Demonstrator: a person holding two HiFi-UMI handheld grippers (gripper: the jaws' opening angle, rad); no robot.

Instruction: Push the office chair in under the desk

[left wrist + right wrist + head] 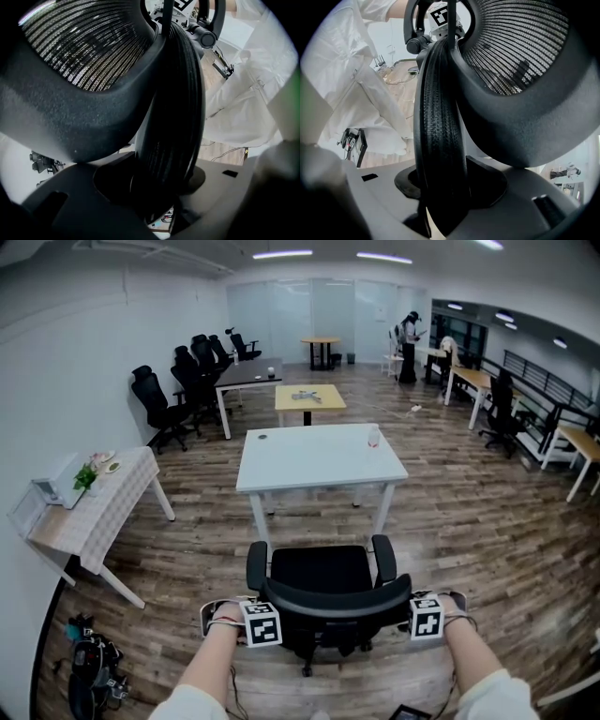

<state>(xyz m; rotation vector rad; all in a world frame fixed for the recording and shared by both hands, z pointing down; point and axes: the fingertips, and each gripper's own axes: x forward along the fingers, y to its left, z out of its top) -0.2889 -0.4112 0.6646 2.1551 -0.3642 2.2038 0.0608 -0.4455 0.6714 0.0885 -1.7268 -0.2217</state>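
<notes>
A black office chair [319, 570] stands on the wood floor with its seat facing the white desk [319, 457], a short way in front of the desk's near edge. Its curved mesh backrest [339, 599] is nearest me. My left gripper [270, 615] is shut on the backrest's left edge [171, 122], whose ribbed rim sits between the jaws. At the other side my right gripper [407, 611] is shut on the right edge [440, 140] in the same way. Each gripper view is filled by the mesh back and the rim in the jaws.
A small cup [373, 437] stands on the desk's far right corner. A cloth-covered table [89, 507] is at the left, with dark gear [94, 671] on the floor near it. Behind are a yellow table [309, 399], more black chairs [164, 409] and a person [410, 345].
</notes>
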